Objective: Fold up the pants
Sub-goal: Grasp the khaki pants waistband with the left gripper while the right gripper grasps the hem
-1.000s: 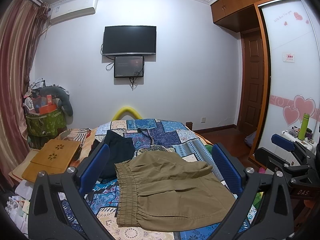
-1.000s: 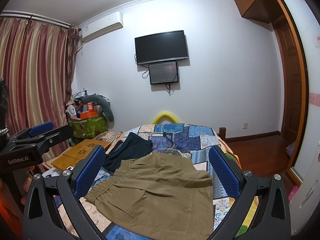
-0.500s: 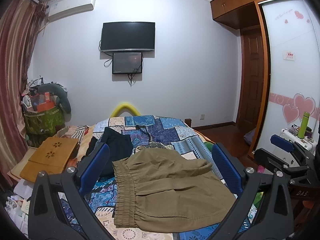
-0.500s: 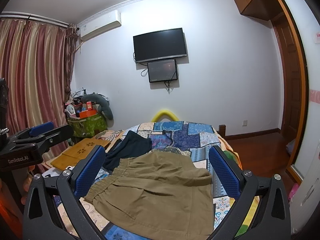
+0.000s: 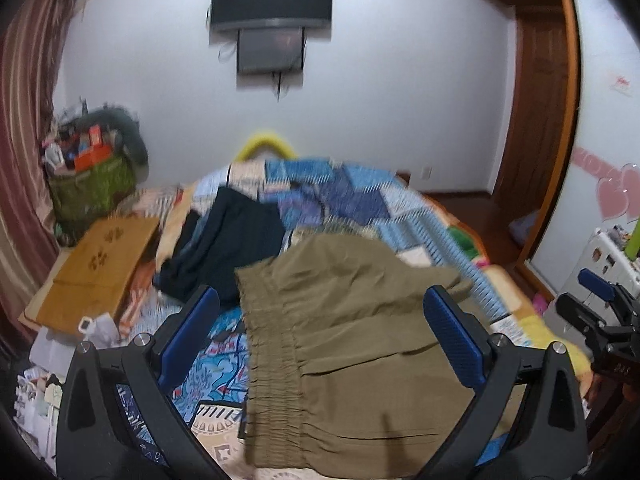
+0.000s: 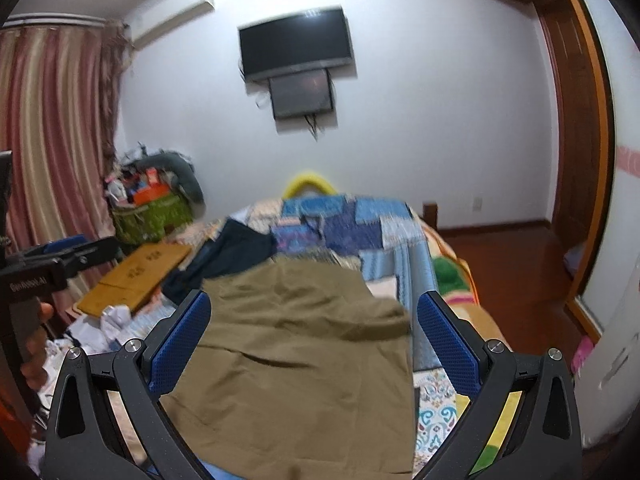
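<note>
olive-khaki pants with a gathered elastic waistband (image 5: 352, 344) – lying spread on the blue patchwork quilt (image 5: 360, 196), beside a dark navy garment (image 5: 232, 240) | left gripper (image 5: 320, 336) – fingers wide apart, holding nothing, above the waistband | right gripper (image 6: 312, 340) – released, empty, above the pants

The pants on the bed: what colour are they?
Plain olive-khaki, no pattern. The pants show best in the left wrist view, elastic waistband included.
</note>
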Action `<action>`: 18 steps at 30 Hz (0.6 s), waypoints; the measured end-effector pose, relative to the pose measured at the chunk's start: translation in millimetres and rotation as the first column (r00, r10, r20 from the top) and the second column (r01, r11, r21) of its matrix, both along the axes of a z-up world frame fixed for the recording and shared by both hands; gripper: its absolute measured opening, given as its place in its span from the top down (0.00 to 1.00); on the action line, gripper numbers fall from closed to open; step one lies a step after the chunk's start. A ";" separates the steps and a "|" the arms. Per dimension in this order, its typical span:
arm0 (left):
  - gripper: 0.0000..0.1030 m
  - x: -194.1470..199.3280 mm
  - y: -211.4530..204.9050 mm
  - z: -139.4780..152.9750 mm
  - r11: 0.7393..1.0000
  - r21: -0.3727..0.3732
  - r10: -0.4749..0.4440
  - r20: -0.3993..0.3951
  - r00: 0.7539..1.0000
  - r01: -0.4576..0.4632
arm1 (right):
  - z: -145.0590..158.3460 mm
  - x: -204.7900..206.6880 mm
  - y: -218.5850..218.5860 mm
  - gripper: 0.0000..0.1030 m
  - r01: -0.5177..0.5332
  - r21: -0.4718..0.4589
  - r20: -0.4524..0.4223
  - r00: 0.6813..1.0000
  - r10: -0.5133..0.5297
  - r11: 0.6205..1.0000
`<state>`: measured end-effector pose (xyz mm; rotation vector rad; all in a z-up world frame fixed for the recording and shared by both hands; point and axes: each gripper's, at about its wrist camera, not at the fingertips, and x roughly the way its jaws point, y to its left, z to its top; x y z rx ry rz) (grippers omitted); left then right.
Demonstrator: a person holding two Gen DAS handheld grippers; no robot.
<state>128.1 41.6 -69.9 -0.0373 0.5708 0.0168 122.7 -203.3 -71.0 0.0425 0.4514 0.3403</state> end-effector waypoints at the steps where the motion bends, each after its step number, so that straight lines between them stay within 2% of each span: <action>1: 0.00 7.9 4.9 -6.0 1.000 0.003 0.011 -0.023 1.000 -0.011 | -7.4 7.5 -2.1 0.00 0.007 -0.013 -0.023 1.000 -0.007 1.000; 7: 0.00 57.5 35.8 -50.1 0.999 0.034 0.044 -0.188 0.981 -0.039 | -48.0 45.4 -17.5 0.00 0.006 -0.089 -0.165 0.986 -0.021 0.996; 11: 0.00 86.4 54.9 -76.0 0.998 0.049 0.050 -0.283 0.958 -0.038 | -65.5 70.1 -26.1 0.00 -0.020 -0.093 -0.250 0.968 -0.004 0.996; 16: 0.00 111.9 69.5 -106.5 0.999 0.034 0.020 -0.413 0.910 -0.007 | -83.7 105.6 -29.5 0.01 -0.056 -0.092 -0.326 0.945 0.023 0.994; 18: 0.00 119.5 70.6 -117.7 0.999 0.034 0.003 -0.459 0.889 0.014 | -91.1 119.4 -26.3 0.07 -0.095 -0.082 -0.363 0.930 0.059 0.992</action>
